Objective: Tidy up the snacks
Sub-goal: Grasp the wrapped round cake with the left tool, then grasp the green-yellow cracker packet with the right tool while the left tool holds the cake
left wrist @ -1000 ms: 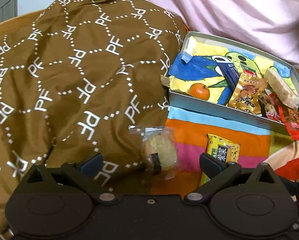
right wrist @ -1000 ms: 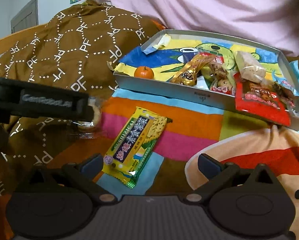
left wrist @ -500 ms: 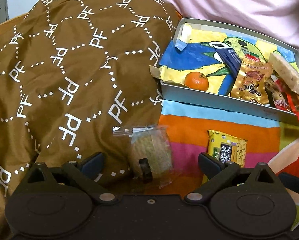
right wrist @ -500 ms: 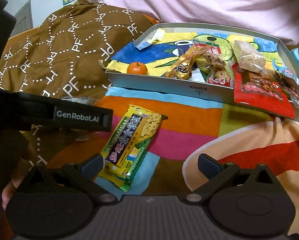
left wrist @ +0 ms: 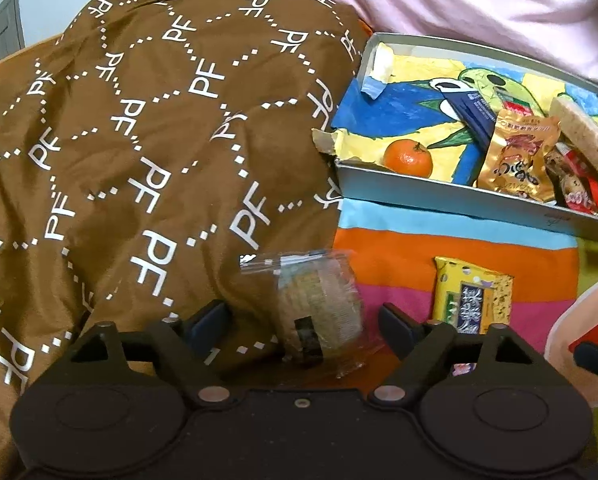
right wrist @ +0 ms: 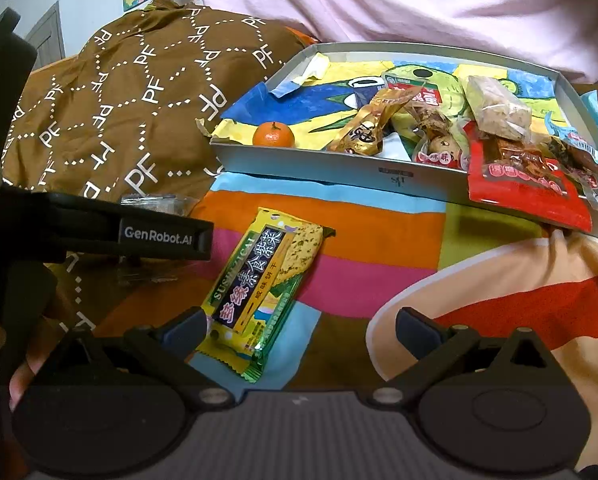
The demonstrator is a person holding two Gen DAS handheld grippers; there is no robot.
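Left wrist view: the left gripper (left wrist: 305,322) sits at the bottom centre, jaws apart with gaps on both sides of a clear-wrapped cookie (left wrist: 319,308) that lies between them; the jaws have just been closing in, and the pads do not press on it. The cookie rests where the brown quilt (left wrist: 139,140), filling the left of the frame, meets the striped sheet (left wrist: 399,248). A yellow cracker pack (left wrist: 475,300) lies just right of it. At upper right stands a grey tray (left wrist: 439,200) with a mandarin (left wrist: 409,158) in its near left corner and a gold packet (left wrist: 519,156) beside other snacks to the right.

Right wrist view: the right gripper (right wrist: 299,328) is at the bottom, jaws wide and holding nothing; the cracker pack (right wrist: 263,288) lies tilted just above its left finger. The left gripper (right wrist: 139,232) reaches in from the left edge. The tray (right wrist: 339,172) is at upper centre, a red packet (right wrist: 527,188) hanging over its near rim at right, the mandarin (right wrist: 273,135) at its left.
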